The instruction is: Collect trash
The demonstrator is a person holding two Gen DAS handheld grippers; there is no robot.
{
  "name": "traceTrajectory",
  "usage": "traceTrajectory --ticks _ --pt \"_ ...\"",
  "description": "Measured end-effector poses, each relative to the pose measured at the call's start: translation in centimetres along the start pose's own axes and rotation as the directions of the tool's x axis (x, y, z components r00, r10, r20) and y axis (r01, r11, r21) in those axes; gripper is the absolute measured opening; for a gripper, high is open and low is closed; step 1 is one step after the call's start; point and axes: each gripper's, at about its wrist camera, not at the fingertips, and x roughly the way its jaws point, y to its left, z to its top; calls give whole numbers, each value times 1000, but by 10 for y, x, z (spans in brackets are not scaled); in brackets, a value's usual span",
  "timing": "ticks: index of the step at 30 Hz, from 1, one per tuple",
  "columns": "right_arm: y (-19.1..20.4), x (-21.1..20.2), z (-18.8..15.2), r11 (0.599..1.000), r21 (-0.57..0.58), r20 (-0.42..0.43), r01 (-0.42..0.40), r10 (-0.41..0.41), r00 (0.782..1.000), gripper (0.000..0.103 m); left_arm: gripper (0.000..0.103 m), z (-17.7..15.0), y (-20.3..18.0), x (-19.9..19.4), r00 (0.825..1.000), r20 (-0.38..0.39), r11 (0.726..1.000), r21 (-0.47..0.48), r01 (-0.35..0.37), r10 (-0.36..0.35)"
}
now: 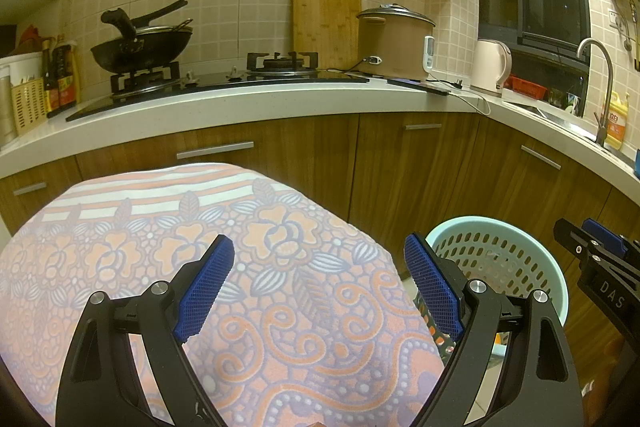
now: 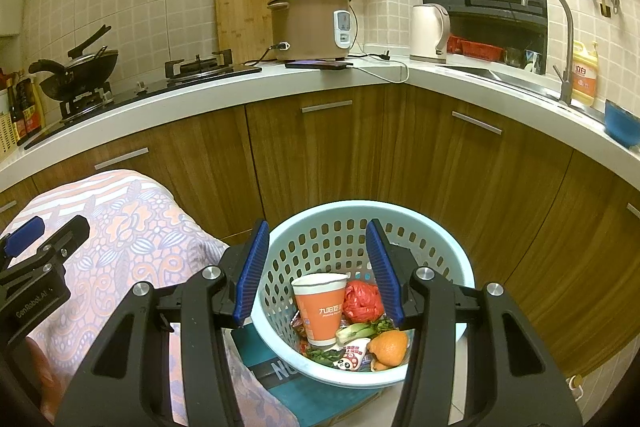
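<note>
A pale blue perforated basket [image 2: 440,247] stands on the floor to the right of a table under a floral cloth [image 1: 200,267]. In it lie an orange paper cup [image 2: 322,307], a crumpled red bag [image 2: 362,301], an orange peel [image 2: 388,347], green vegetable scraps [image 2: 360,329] and a small panda wrapper [image 2: 350,357]. My right gripper [image 2: 316,267] is open and empty above the basket. My left gripper [image 1: 320,287] is open and empty above the cloth; the basket [image 1: 500,259] shows to its right.
Wooden cabinets and a white counter [image 1: 280,99] curve behind. On it are a wok [image 1: 140,47], gas hob [image 1: 280,63], cutting board [image 1: 326,15], rice cooker [image 1: 394,43], kettle [image 1: 490,67], and sink tap [image 1: 604,79]. A blue box [image 2: 304,395] lies under the basket.
</note>
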Motion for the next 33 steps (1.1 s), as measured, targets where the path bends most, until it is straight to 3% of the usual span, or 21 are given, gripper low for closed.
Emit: traceTrajectory --ticks 23,29,33 --pt "-1 -1 -2 1000 4 -2 0 0 1000 47 85 3 -1 -5 1000 -5 1000 7 -19 19" --pt "2 -9 -2 1000 9 8 -1 1 1000 47 88 3 2 -14 998 12 997 24 -70 69" --pt "5 -18 1 1000 4 21 -3 3 1000 47 93 3 5 -19 999 -13 999 20 -49 49"
